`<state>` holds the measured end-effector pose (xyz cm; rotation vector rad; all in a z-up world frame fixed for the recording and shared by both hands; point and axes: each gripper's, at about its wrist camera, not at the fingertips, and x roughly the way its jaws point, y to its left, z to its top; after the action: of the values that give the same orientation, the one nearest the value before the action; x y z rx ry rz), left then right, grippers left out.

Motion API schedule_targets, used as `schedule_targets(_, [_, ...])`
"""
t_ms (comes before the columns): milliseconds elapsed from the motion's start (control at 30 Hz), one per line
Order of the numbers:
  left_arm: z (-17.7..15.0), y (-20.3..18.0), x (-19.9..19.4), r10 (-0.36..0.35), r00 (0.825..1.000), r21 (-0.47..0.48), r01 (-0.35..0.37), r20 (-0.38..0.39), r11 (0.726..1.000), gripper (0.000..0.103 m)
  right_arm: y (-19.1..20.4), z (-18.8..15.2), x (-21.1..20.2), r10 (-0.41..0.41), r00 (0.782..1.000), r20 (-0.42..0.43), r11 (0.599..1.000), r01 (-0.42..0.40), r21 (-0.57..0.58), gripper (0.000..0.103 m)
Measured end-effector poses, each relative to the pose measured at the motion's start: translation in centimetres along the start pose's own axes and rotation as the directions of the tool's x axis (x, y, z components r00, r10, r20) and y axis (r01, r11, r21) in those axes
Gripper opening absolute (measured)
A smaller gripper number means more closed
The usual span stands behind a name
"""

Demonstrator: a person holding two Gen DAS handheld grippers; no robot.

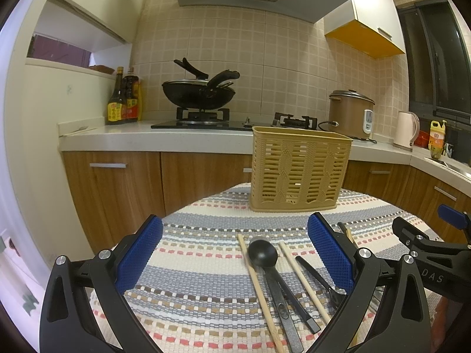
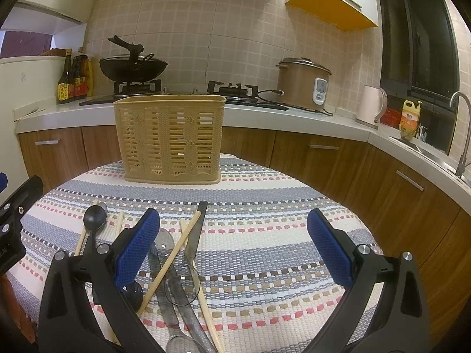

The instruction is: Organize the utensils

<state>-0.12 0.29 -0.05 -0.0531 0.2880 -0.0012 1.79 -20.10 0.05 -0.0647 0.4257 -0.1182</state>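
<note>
At the bottom centre of the left wrist view, a black spoon (image 1: 263,255) lies between two wooden chopsticks (image 1: 259,291), with a dark fork (image 1: 321,279) just to their right, all on the striped cloth (image 1: 206,264). The left gripper (image 1: 234,260) hangs above them with its jaws spread wide and nothing between the blue pads (image 1: 140,254). The tan slotted basket (image 1: 298,170) stands upright at the frame's middle, well apart from the pile, and nothing shows above its rim.

In the lower left of the right wrist view, more chopsticks (image 2: 172,259) cross over knives (image 2: 192,235) and clear spoons (image 2: 182,289) in a tangle. The right gripper (image 2: 234,260) is likewise released and empty, its left pad (image 2: 136,250) over that heap.

The likely trouble is the overlap: closing on one chopstick could probably drag or flip its neighbours, or catch two pieces at once. Thin sticks lying flat may roll from the pads. The light basket might tip or slide if a utensil strikes its wall. The two grippers sit near each other and could collide.
</note>
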Motion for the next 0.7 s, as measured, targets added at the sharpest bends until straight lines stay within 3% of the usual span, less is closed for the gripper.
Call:
schedule_targets(433, [0.0,0.0,0.1,-0.005,1.0,-0.006,0.005,-0.003,1.0,0.096,-0.1,0.0,-0.1,-0.013,1.0,-0.001,1.0,0.013,0.008,0.096])
schedule_targets(700, [0.0,1.1,1.6,-0.05,0.995,-0.072,0.044,-0.081,0.996,0.093,-0.5,-0.1,0.3,-0.018,1.0,-0.025,0.999,0.019,0.031,0.096])
